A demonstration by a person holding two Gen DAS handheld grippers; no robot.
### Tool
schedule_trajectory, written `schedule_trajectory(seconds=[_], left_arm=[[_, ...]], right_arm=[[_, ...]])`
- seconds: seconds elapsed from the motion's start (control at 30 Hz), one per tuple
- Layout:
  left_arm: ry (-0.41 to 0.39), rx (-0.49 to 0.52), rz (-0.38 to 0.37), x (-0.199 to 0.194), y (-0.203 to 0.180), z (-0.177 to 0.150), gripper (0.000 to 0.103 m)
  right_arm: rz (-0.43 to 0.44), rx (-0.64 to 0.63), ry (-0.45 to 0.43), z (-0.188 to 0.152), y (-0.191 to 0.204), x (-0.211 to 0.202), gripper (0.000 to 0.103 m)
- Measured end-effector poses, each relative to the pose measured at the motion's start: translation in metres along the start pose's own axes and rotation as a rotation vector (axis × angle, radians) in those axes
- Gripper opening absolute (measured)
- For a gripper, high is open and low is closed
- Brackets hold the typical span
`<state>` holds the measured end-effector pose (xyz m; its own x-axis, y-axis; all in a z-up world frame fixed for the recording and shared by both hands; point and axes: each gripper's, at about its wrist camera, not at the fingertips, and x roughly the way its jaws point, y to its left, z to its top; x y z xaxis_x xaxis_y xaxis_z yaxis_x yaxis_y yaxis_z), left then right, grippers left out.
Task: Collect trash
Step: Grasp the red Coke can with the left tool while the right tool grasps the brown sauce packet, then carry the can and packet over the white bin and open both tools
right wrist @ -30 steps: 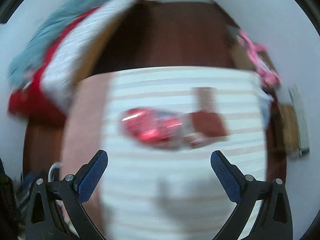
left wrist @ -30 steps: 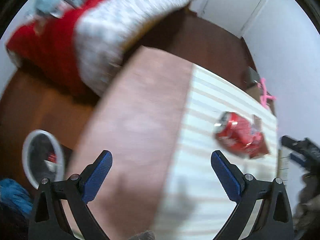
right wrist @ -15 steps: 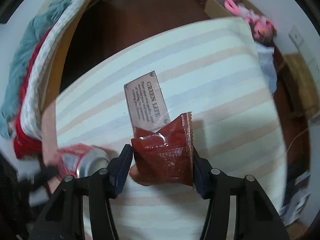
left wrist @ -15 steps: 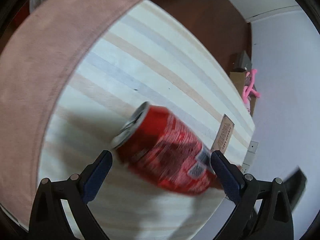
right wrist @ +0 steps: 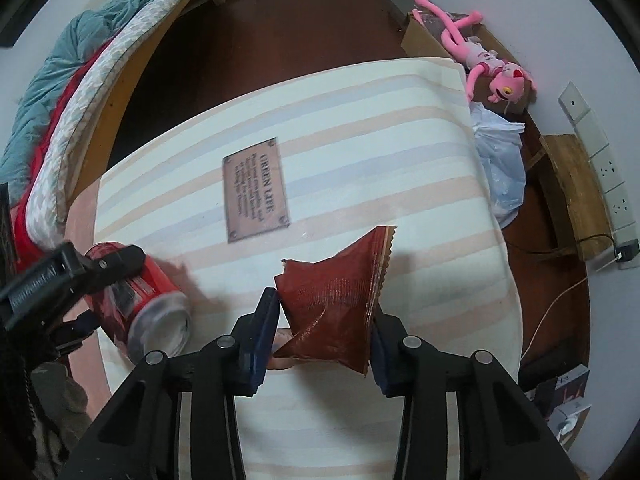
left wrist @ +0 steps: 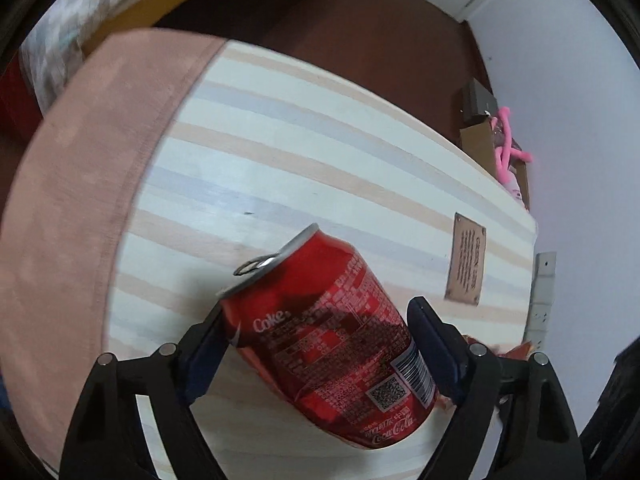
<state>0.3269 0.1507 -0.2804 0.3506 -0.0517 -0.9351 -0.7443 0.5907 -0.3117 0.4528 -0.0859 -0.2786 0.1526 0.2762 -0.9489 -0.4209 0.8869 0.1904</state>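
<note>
My left gripper point(left wrist: 316, 336) is shut on a red Coke can point(left wrist: 332, 332), gripped across its body and tilted with its top away from me, above the striped tabletop point(left wrist: 280, 152). The can point(right wrist: 140, 312) and the left gripper also show at the left of the right wrist view. My right gripper point(right wrist: 324, 316) is shut on a crumpled dark red snack wrapper point(right wrist: 336, 296), held just above the table point(right wrist: 360, 152).
A brown label plate point(right wrist: 254, 190) is fixed to the tabletop. A pink plush toy point(right wrist: 480, 56) lies on a cardboard box beyond the far corner. A plastic bag point(right wrist: 500, 168) and a wooden stool point(right wrist: 572, 196) stand right of the table. A bed point(right wrist: 60, 100) is at the left.
The left gripper closed around the can and took hold of it. The right gripper stays shut on the wrapper and has lifted it slightly away from the label plate.
</note>
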Motion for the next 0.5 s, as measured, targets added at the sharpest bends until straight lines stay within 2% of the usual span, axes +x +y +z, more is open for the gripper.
schedule_trajectory(seconds=[0.13,0.27,0.5], left_arm=[[-0.065,0.024,-0.012,-0.030,0.020,-0.009,0.082],[-0.150,0.025,-0.027,-0.066,0.040,-0.015,0.081],[-0.327,0.018,-0.090,-0.169,0.089,-0.042,0.079]], right_arm=[[0.045,-0.019,-0.008,-0.012,0.011,-0.010,0.035],[0.078,-0.055,-0.033,-0.024,0.029,-0.028,0.033],[0.167,-0.138,-0.109,-0.050,0.083,-0.089,0.032]])
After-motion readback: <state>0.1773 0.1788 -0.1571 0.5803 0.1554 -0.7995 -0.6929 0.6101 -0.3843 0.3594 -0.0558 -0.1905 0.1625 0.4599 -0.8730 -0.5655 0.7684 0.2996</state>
